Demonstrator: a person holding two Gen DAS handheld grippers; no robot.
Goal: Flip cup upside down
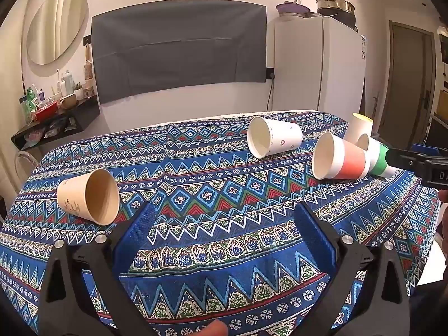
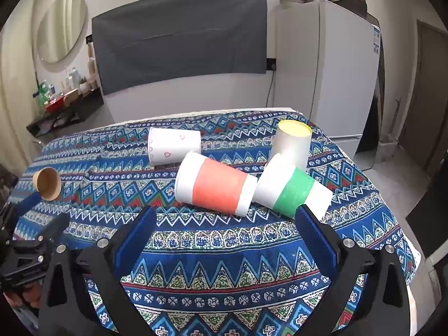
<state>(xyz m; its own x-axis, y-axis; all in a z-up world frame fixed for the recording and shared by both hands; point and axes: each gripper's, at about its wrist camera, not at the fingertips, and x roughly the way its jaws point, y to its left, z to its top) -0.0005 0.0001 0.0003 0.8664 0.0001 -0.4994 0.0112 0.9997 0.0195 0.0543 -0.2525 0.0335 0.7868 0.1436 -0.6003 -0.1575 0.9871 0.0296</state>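
Note:
Several paper cups are on the patterned tablecloth [image 1: 212,224]. A tan cup [image 1: 89,196] lies on its side at the left, also small in the right wrist view [image 2: 47,183]. A white heart cup [image 1: 274,140] [image 2: 175,147], a red-banded cup [image 1: 341,161] [image 2: 215,186] and a green-banded cup [image 1: 378,159] [image 2: 294,193] lie on their sides. A white cup with a yellow inside [image 2: 292,144] [image 1: 359,128] stands upright behind them. My left gripper [image 1: 224,215] is open and empty, right of the tan cup. My right gripper [image 2: 226,221] is open and empty, just before the red and green cups.
A white fridge [image 1: 316,64] stands behind the table at the right. A cluttered dark shelf [image 1: 56,117] is on the left wall. A grey cloth [image 1: 179,47] hangs on the back wall. The table's right edge drops off near the green cup.

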